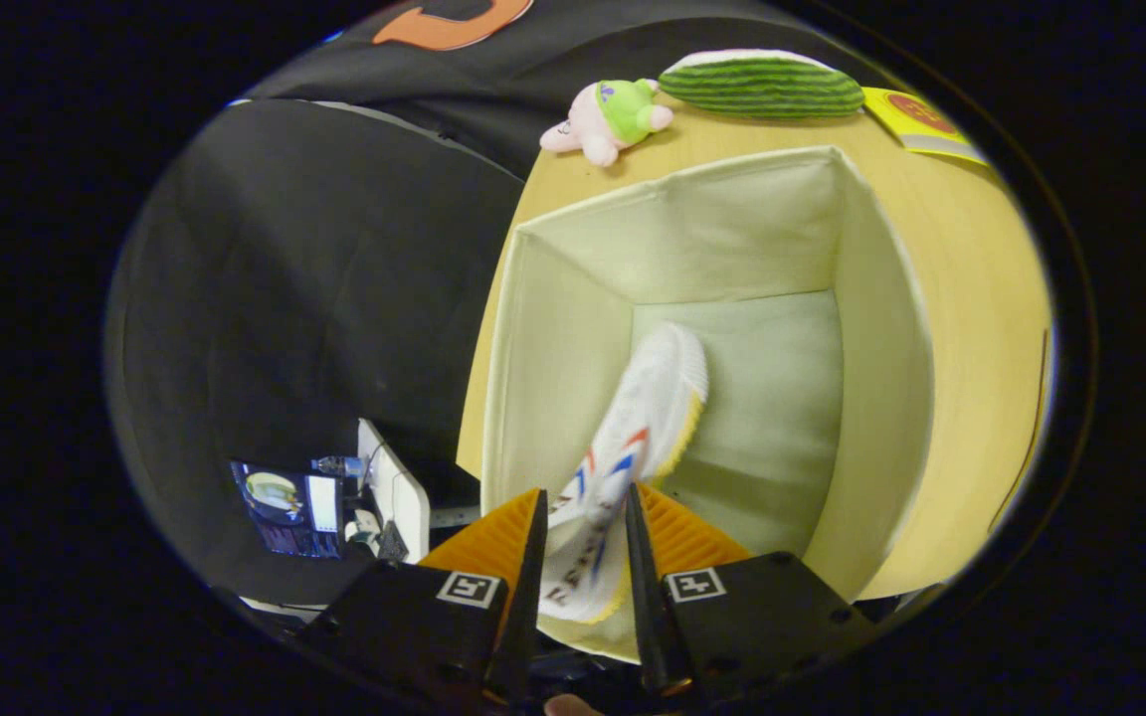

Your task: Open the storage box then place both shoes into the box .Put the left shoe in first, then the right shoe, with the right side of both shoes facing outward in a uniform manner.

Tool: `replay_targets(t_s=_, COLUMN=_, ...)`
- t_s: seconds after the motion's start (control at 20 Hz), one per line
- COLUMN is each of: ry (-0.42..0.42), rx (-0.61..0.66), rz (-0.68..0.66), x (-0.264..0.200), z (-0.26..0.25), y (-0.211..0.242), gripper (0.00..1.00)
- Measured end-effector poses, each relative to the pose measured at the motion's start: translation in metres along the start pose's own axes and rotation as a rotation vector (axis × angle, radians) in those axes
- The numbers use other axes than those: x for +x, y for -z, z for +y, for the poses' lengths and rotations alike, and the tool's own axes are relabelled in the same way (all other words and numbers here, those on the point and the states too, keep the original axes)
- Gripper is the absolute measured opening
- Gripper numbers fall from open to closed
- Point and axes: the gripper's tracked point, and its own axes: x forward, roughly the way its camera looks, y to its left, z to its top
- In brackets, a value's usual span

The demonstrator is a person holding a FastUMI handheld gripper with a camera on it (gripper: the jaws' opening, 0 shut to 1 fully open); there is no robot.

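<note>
A pale fabric storage box (861,298) stands open on the wooden table (981,328), and I look down into it. A white shoe (648,408) with red and blue marks and a yellow sole edge hangs inside the box, toe pointing down toward the box floor. My gripper (585,502) is shut on the shoe near its heel end, both fingers pressing its sides. The shoe's toe sits above the left half of the box floor, close to the left wall.
Beyond the box on the table lie a pink and green plush toy (608,119), a green striped cushion (762,85) and a yellow packet (916,121). Left of the table, lower down, stand a screen (289,507) and a white board (399,492).
</note>
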Motion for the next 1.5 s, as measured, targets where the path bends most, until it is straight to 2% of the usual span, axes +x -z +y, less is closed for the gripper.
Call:
replay_targets(t_s=0.05, ry=-0.009, rx=-0.006, rz=-0.009, x=-0.003, z=0.004, y=-0.002, gripper=0.61)
replay_targets(t_s=0.1, ry=-0.008, rx=-0.020, rz=-0.023, x=-0.007, z=0.005, y=-0.003, gripper=0.62)
replay_targets(t_s=0.2, ry=0.006, rx=-0.062, rz=-0.053, x=-0.015, z=0.006, y=-0.004, gripper=0.80)
replay_targets(t_s=0.25, ry=0.011, rx=-0.073, rz=-0.064, x=-0.019, z=0.006, y=-0.004, gripper=0.83)
replay_targets(t_s=0.5, ry=0.035, rx=-0.087, rz=-0.135, x=-0.062, z=-0.004, y=-0.001, gripper=0.83)
replay_targets(t_s=0.65, ry=0.085, rx=-0.136, rz=-0.198, x=-0.104, z=-0.023, y=0.002, gripper=0.83)
replay_targets(t_s=0.85, ry=0.219, rx=-0.214, rz=-0.292, x=-0.172, z=-0.070, y=0.013, gripper=0.87)
replay_targets(t_s=1.1, ry=0.406, rx=-0.272, rz=-0.370, x=-0.244, z=-0.151, y=0.023, gripper=0.87)
replay_targets(t_s=1.35, ry=0.608, rx=-0.271, rz=-0.361, x=-0.284, z=-0.260, y=0.036, gripper=0.88)
replay_targets(t_s=1.5, ry=0.653, rx=-0.202, rz=-0.294, x=-0.287, z=-0.314, y=0.052, gripper=0.88)
